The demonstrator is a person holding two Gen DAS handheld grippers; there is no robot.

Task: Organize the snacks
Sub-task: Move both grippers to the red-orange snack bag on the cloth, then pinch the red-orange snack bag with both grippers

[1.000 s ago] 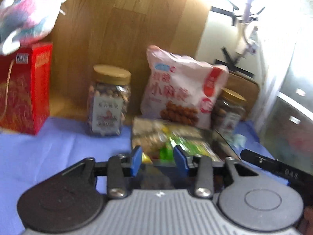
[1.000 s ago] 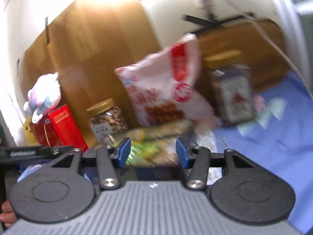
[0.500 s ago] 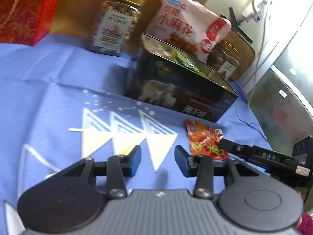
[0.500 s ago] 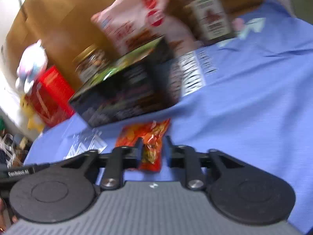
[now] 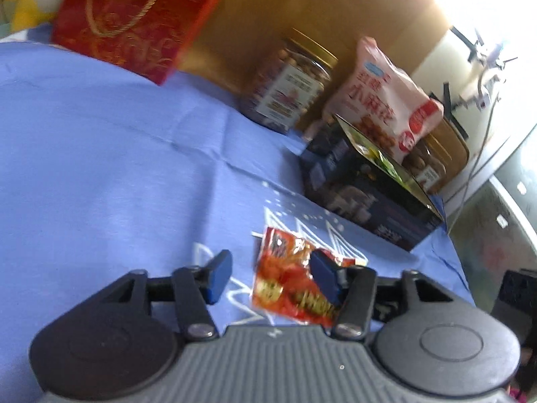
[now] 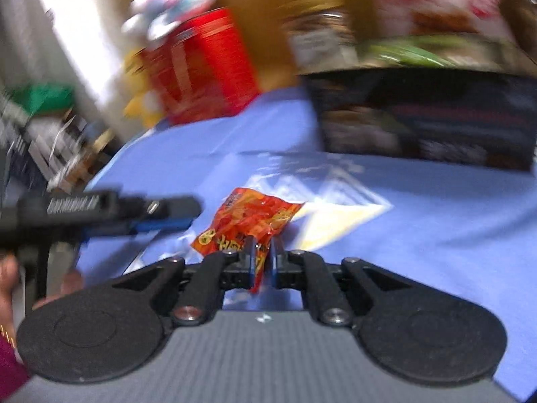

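A small red-orange snack packet (image 6: pixel 248 226) is pinched at its near edge by my right gripper (image 6: pixel 261 252), which is shut on it just above the blue cloth. The packet also shows in the left wrist view (image 5: pixel 288 288), between the wide-open fingers of my left gripper (image 5: pixel 272 277). An open dark snack box (image 5: pixel 369 198) holding several packets stands behind it; it also shows in the right wrist view (image 6: pixel 429 114).
Along the wooden back stand a red gift box (image 5: pixel 134 20), a nut jar (image 5: pixel 288 84), a pink snack bag (image 5: pixel 386 100) and a second jar (image 5: pixel 429 164). A blue cloth (image 5: pixel 117 168) covers the table. The left gripper's side (image 6: pixel 100 208) reaches in left of the packet.
Both grippers dropped from over the box to the cloth. The right gripper closed on the red packet and holds it; the left gripper swung over so the packet lies between its open fingers.
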